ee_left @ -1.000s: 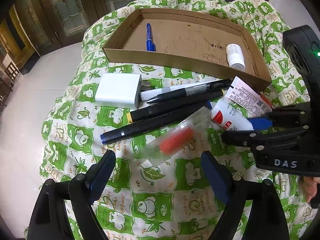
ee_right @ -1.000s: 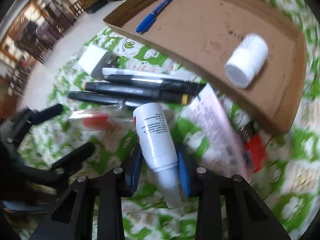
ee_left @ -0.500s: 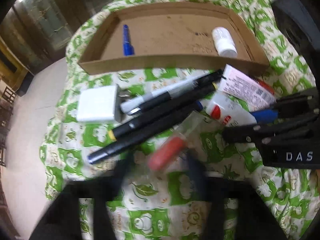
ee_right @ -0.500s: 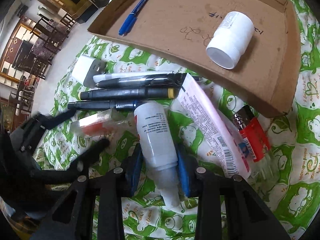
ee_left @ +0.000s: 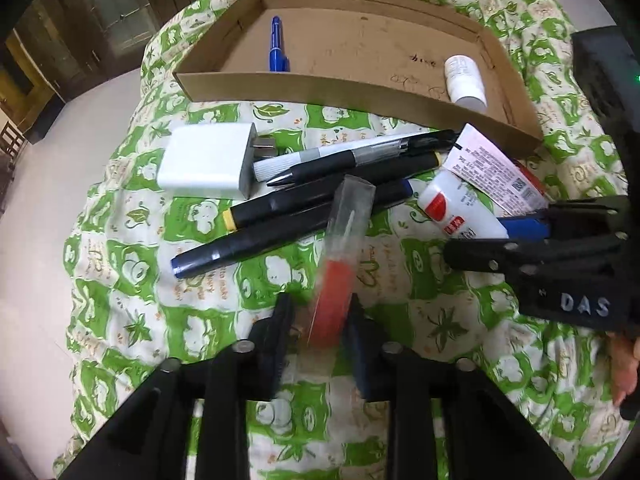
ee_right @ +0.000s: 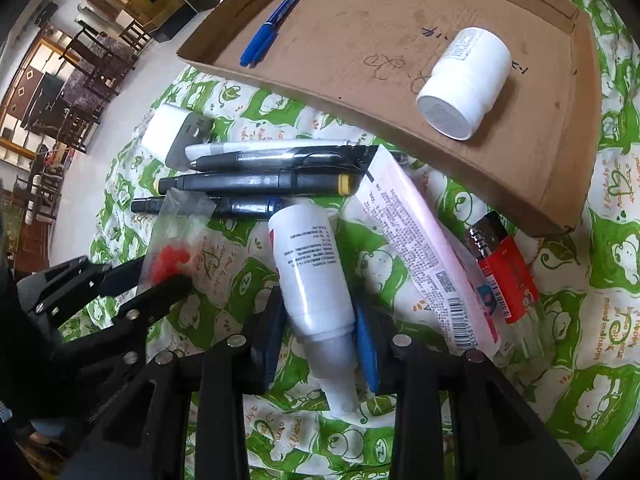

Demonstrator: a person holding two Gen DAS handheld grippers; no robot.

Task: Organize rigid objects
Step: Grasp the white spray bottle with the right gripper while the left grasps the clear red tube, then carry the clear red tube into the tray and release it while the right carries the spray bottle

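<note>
My left gripper (ee_left: 320,328) is shut on a clear packet with a red piece inside (ee_left: 340,264), which tilts up over the black markers (ee_left: 296,220). The packet also shows in the right wrist view (ee_right: 172,248). My right gripper (ee_right: 320,320) is shut on a white squeeze bottle (ee_right: 312,264), seen in the left wrist view too (ee_left: 452,208). A cardboard tray (ee_left: 304,88) behind them holds a blue pen (ee_left: 276,44) and a white pill bottle (ee_left: 464,78).
On the green-patterned cloth lie a white charger (ee_left: 208,160), several pens and markers (ee_right: 264,160), a pink tube (ee_right: 424,256) and a red lighter (ee_right: 504,276). The cloth drops off to a pale floor at the left (ee_left: 48,184).
My left gripper has moved forward and closed on the clear packet, lifting its far end over the markers. My right gripper keeps its hold on the white bottle.
</note>
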